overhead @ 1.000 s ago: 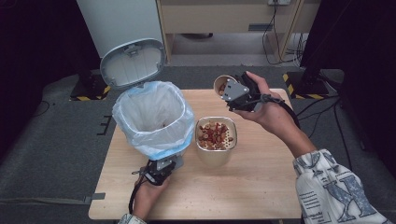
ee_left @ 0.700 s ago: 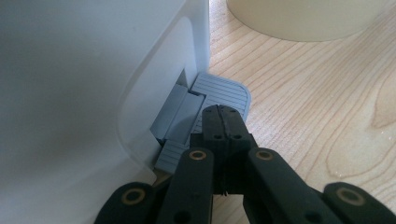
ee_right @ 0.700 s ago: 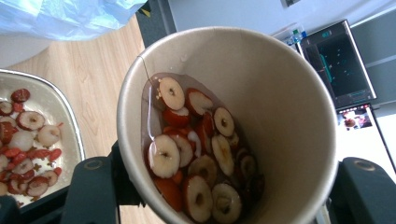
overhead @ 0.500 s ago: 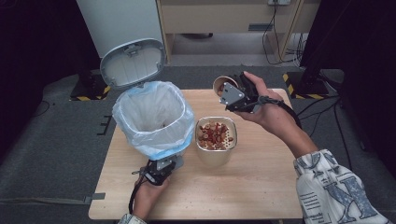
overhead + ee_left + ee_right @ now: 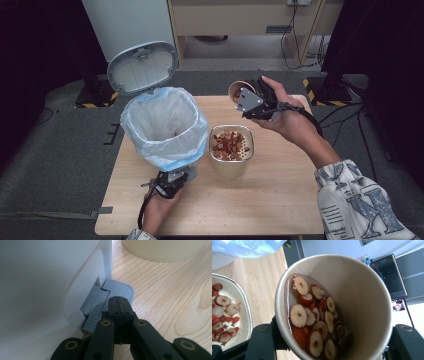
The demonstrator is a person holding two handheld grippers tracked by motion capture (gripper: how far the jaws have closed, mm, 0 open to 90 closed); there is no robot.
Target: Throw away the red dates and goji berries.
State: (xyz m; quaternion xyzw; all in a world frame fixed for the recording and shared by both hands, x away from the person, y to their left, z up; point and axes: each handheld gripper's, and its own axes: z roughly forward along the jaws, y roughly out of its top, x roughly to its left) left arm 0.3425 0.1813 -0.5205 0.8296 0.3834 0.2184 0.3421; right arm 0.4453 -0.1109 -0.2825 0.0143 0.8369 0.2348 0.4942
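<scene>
High view: right gripper is held up over the table's far edge, clamped on a paper cup that's tipped toward the left w/ its mouth facing the bin; contents too small to read from up there. The right gripper view fills that in: the cup sits between the two black jaws, both pressing its wall, jaws nearly as closed as they get, and inside are red date slices w/ pale cut faces lying in some liquid against the lower wall. That view also catches the edge of the strainer bowl at its left, w/ more slices in it, plus a bit of blue bag up top. High view puts that bowl mid-table, just right of the bin, whose lid stands open and liner is folded over the rim. Left gripper is low at the bin's near side; high view can't show what it's doing. Left gripper view does: jaws fully shut together, nothing between them, tips resting on the grey ribbed pedal at the foot of the white bin wall, bowl base just beyond.
</scene>
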